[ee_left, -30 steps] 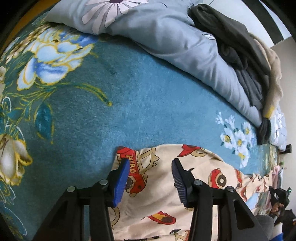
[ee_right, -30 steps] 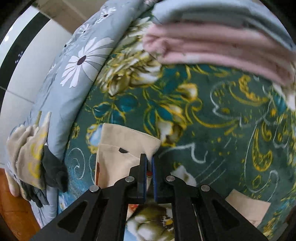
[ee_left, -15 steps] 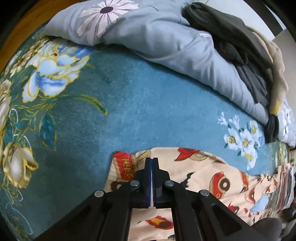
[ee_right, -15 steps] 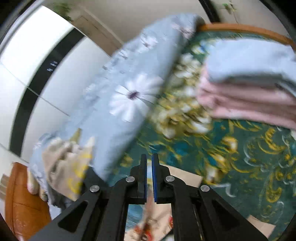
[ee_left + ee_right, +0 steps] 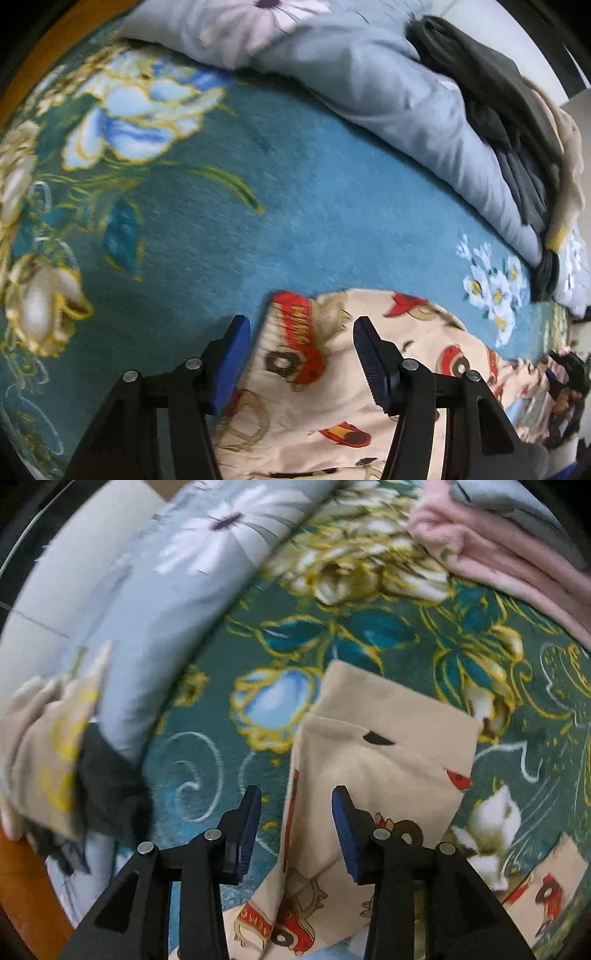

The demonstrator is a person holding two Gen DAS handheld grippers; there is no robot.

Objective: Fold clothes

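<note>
The cartoon-print garment [image 5: 332, 398] lies on the teal floral blanket [image 5: 258, 221] in the lower middle of the left wrist view, its long axis running from there toward the lower right edge. The left tool [image 5: 301, 354] hangs over its near end, jaws apart, gripping nothing. In the right wrist view the garment [image 5: 384, 760] runs up from the bottom edge to a squared end mid-frame; the right tool [image 5: 295, 827] is spread wide around its left edge. A grey daisy-print quilt [image 5: 351, 66] fills the top.
</note>
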